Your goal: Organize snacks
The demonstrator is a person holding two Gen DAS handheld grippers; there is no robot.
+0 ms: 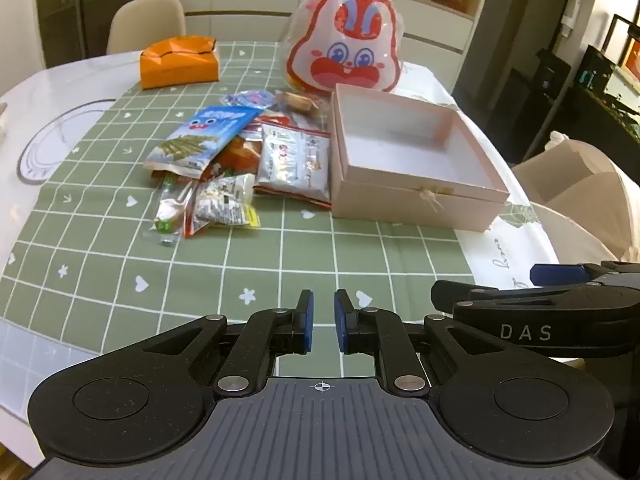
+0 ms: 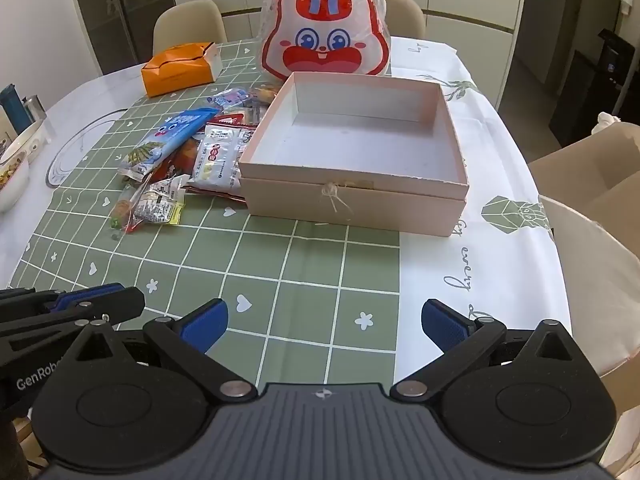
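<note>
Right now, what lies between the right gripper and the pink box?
Only bare tablecloth between the right gripper and the pink box, shown in the right wrist view.

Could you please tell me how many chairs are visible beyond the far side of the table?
2. One cream chair stands behind the orange box, the other chair is partly hidden behind the rabbit bag. Others may be hidden.

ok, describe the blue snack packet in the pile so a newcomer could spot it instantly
Start at the open pink cardboard box on the green checked tablecloth; the snack pile lies against its left side. The blue cartoon-face packet lies on top of the pile at its left edge. It is the only bright blue packet with googly eyes; its neighbours are white, red or clear.
</note>
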